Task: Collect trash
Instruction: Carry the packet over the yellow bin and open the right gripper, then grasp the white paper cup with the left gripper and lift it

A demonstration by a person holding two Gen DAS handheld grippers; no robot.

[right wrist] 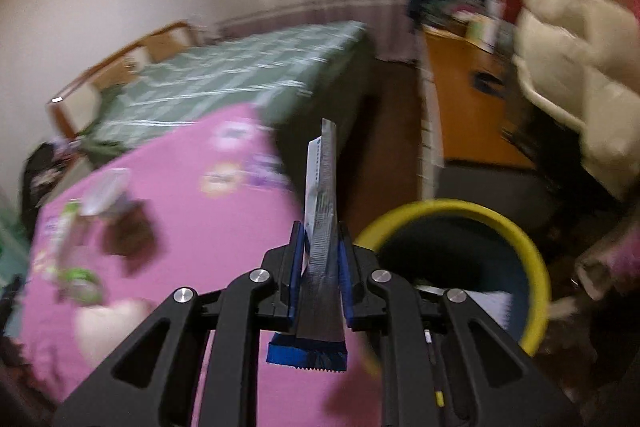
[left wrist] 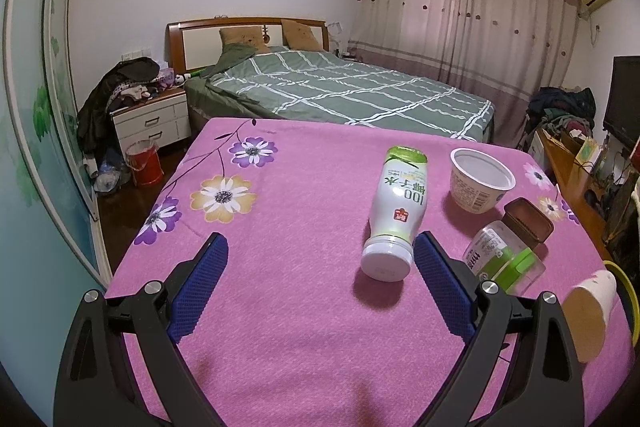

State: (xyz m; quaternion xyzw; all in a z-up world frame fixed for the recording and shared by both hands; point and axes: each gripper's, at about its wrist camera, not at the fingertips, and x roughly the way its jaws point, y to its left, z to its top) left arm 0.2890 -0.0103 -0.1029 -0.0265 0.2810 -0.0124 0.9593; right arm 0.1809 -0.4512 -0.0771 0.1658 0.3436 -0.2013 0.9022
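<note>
Nearest to us, the right tool (right wrist: 320,259) is clamped on a flat foil wrapper (right wrist: 322,203), silver with a blue serrated lower end, held edge-on between the blue pads. The right wrist view is motion-blurred, so we cannot tell fine detail. The wrapper sits above the right edge of the bench (right wrist: 192,227), just beside the yellow-rimmed bin (right wrist: 536,259), which stands on the floor off that edge. We see pale items already lying inside the bin, but cannot identify them.

The left tool (left wrist: 320,251) hangs over the near half of the bench with its fingers apart and nothing between them. Its right finger (left wrist: 436,267) is just beside the white cap of the coconut-water bottle (left wrist: 398,207), which lies on its side pointing toward the far edge.

Beyond it, near the right edge, lie a clear jar with a brown lid (left wrist: 508,243), also on its side, and an upright white yogurt cup (left wrist: 480,183) toward the far right corner. A paper cup (left wrist: 592,311) lies at the near right edge.

We judge the task partly complete: one wrapper is in transit to the bin, not yet released. At least four items are left on the bench.
</note>
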